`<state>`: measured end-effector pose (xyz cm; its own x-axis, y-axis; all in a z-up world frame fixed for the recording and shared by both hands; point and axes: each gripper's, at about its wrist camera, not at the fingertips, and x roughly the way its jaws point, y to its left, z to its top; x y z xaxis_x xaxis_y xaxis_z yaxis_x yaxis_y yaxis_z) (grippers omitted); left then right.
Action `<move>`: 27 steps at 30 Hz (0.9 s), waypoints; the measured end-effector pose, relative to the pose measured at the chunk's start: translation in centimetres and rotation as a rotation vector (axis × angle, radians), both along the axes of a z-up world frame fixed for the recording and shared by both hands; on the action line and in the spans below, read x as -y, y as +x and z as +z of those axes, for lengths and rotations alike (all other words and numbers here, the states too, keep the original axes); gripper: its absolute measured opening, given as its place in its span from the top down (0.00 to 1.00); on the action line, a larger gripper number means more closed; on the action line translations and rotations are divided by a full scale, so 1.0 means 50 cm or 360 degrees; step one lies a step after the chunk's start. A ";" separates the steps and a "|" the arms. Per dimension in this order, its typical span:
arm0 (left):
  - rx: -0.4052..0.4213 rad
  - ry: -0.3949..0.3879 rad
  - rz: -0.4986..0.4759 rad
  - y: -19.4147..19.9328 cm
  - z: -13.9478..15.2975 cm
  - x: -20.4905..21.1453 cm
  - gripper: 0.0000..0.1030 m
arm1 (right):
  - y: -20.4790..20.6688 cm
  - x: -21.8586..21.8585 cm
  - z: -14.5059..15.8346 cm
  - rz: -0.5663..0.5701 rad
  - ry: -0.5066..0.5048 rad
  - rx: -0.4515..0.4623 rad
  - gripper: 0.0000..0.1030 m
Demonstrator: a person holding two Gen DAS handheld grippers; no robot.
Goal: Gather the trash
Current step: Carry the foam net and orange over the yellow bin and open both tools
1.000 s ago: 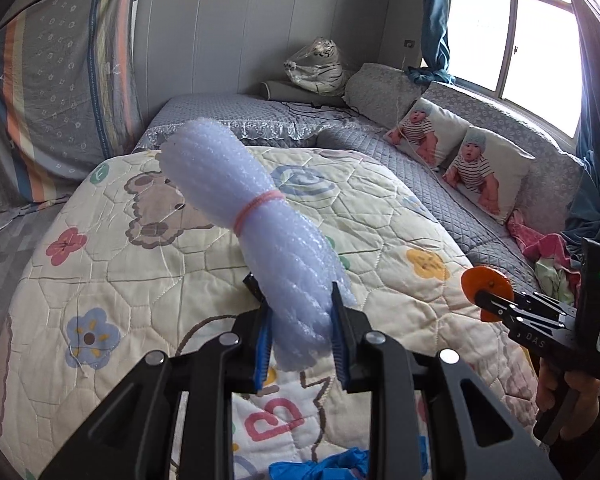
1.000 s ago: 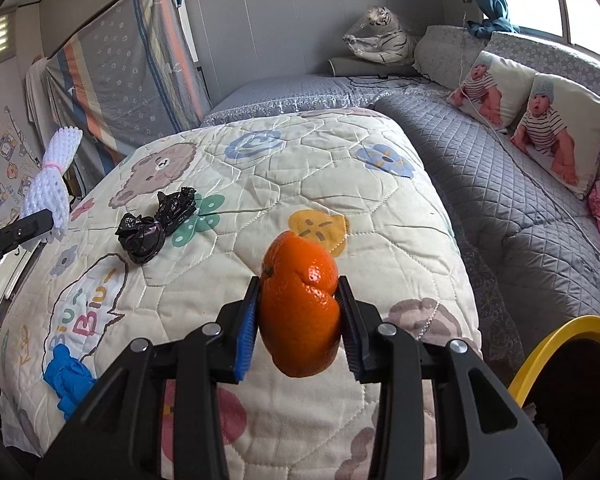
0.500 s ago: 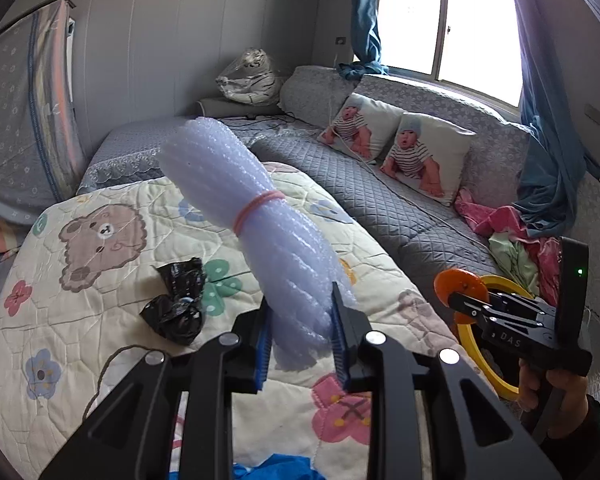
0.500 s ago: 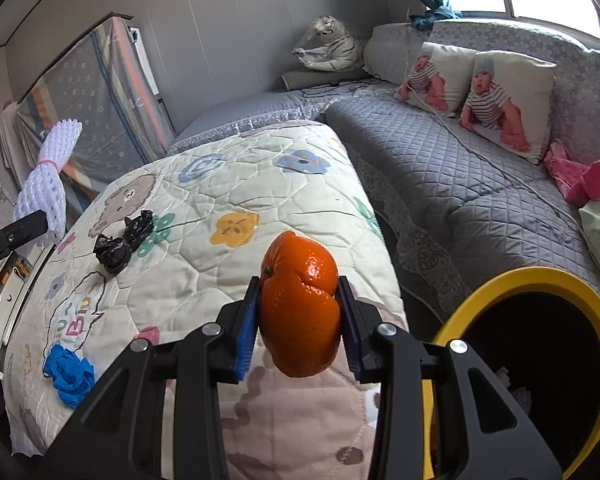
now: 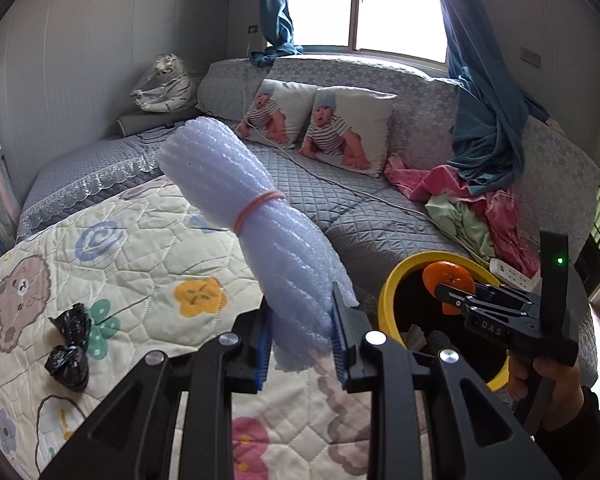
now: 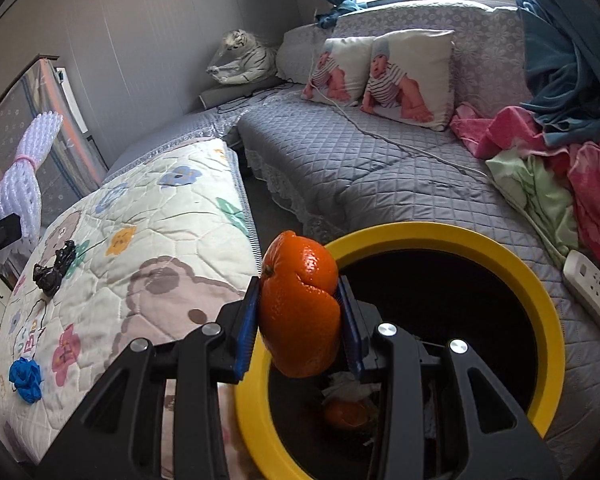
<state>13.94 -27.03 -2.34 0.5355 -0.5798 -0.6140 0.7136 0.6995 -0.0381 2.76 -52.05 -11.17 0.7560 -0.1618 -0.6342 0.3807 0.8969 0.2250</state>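
My left gripper (image 5: 300, 340) is shut on a bundle of pale foam netting (image 5: 256, 220) tied with a pink band, held above the quilt. My right gripper (image 6: 300, 316) is shut on an orange peel (image 6: 300, 308), which hangs over the left rim of the yellow-rimmed bin (image 6: 548, 320). The left wrist view shows that peel (image 5: 448, 280) over the bin (image 5: 392, 292). Paper and another orange piece lie inside the bin. On the quilt lie crumpled black plastic (image 6: 54, 268) and a blue wad (image 6: 26, 376). The black plastic (image 5: 70, 348) also shows in the left wrist view.
The cartoon quilt (image 6: 148, 248) covers the bed at left. A grey quilted sofa (image 6: 380, 168) with two baby-print pillows (image 6: 408, 76), pink and green clothes (image 6: 540, 168) and a white power strip (image 6: 592, 292) runs behind the bin. A person's hand (image 5: 548, 392) holds the right gripper.
Both grippers have swung to the right, away from the quilt. The bin has come into full view, and the orange peel now hangs over its rim. Both grips are unchanged.
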 end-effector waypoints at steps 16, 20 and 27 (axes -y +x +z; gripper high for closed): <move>-0.0095 0.0023 -0.0367 -0.058 -0.059 0.206 0.77 | -0.103 0.123 -0.048 -0.0279 0.0064 -0.0063 0.66; -0.0106 0.0013 -0.0397 -0.068 -0.073 0.237 0.77 | -0.110 0.134 -0.051 -0.0295 0.0068 -0.0073 0.66; -0.0158 0.0002 -0.0435 -0.072 -0.098 0.280 0.77 | -0.110 0.140 -0.059 -0.0308 0.0073 -0.0094 0.66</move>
